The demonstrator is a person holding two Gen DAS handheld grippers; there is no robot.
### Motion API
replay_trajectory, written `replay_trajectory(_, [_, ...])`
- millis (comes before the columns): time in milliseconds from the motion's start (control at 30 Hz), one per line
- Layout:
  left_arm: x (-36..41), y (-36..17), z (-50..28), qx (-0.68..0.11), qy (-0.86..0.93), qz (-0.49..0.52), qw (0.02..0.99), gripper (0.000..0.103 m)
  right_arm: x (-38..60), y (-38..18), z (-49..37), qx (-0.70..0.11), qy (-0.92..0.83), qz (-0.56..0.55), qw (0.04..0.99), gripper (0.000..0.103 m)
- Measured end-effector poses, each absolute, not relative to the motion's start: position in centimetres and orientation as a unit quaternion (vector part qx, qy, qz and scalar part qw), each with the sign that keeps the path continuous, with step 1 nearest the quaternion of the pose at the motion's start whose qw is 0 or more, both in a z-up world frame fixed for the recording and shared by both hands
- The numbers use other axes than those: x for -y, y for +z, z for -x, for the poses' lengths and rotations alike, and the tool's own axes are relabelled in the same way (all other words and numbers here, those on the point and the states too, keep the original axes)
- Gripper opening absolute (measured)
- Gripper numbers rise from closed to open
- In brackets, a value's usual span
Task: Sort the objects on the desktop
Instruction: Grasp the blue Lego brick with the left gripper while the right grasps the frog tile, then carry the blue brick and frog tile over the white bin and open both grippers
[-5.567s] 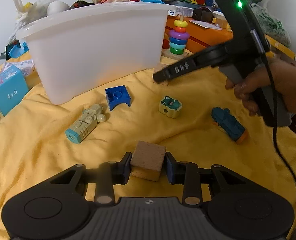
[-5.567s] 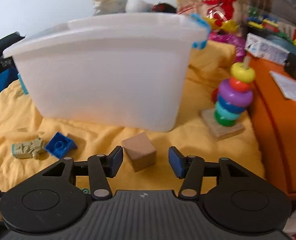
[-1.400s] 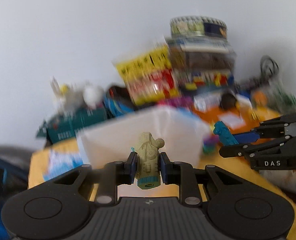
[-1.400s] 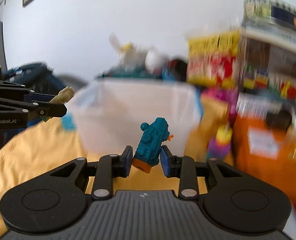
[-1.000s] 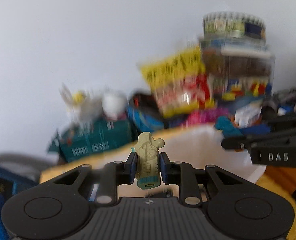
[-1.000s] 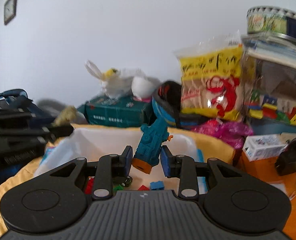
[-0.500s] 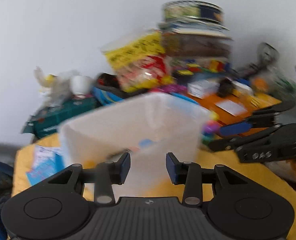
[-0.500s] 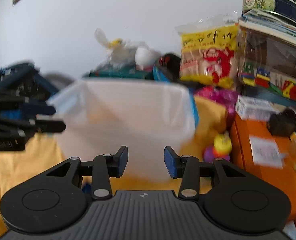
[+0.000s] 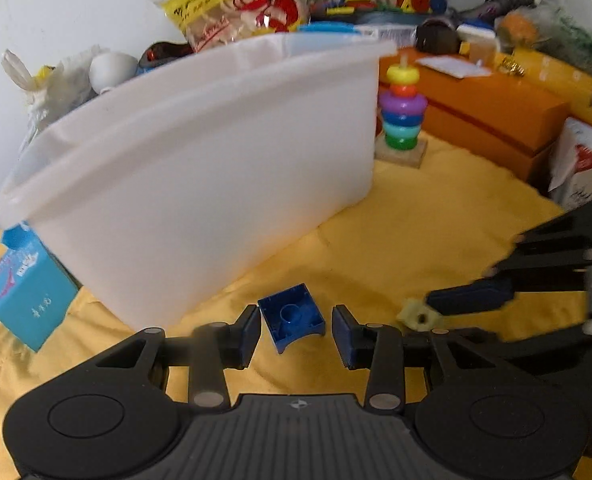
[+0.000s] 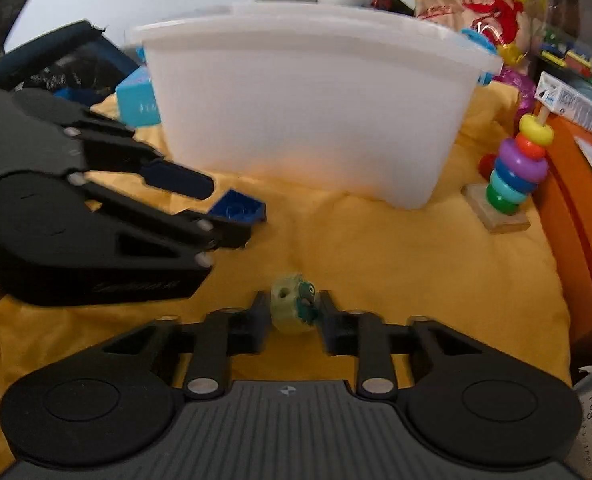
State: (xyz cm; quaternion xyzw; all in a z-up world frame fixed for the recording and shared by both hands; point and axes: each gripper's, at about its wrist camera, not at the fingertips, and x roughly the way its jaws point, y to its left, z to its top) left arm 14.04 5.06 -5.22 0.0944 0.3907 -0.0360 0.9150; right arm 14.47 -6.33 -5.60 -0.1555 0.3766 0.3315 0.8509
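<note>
Left wrist view: the left gripper [image 9: 296, 330] sits low at lower centre, fingers spread, straddling a blue building block [image 9: 292, 318] that lies on the yellow cloth [image 9: 416, 232]. Neither pad touches the block; a gap shows on each side, wider on the right. The block sits skewed to the pads, one corner pointing to the lower left. The white storage bin [image 9: 216, 160] fills the upper left and centre, its near wall just behind the block. At right of frame the right gripper [image 9: 436, 314] reaches toward a pale yellow-green toy block [image 9: 418, 316].

Right wrist view: the right gripper [image 10: 294, 314] is at lower centre with its fingers narrowly parted around the toy block [image 10: 294, 308]. Whether the pads are already pressing on it cannot be told. The toy block rests on the cloth [image 10: 416, 280]. The left gripper [image 10: 212, 204] enters from the left with the blue block [image 10: 238, 210] at its fingertips; the bin [image 10: 308, 120] stands in the upper centre. A ring stacker [image 10: 516, 168] stands at right.

Risk assessment:
- Closing on the skewed blue block is likely to rotate it or squeeze it out along the cloth.
- The rounded toy block may roll out of a light grip.
- Both grippers work near each other; simultaneous lifts toward the bin could cause them to collide.
</note>
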Motion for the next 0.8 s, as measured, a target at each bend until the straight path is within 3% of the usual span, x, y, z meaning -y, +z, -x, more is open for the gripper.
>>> replay_trajectory(100, [-4.9, -6.1, -14.7, -0.397, -0.029, -0.097, 0.912, 0.039, 7.4, -5.1, -13.5, -0.376, 0.340, 0.144, 0.850, 0.018])
replay_trajectory(367, [-6.1, -4.7, -10.5, -0.392, -0.056, -0.097, 0.913, 0.039, 9.8, -4.2, -9.3, -0.349, 0.355, 0.169, 0.851, 0.018])
replay_trajectory(600, [-6.3, -4.2, -2.0, -0.423, -0.066, -0.035, 0.903, 0.039, 11.0, -4.1, -8.9, -0.369, 0.357, 0.143, 0.846, 0.017])
replay_trajectory(800, [-5.1, -4.5, -0.4, -0.420, -0.074, -0.024, 0.904, 0.039, 10.7, -4.4, -8.5, -0.376, 0.366, 0.137, 0.840, 0.017])
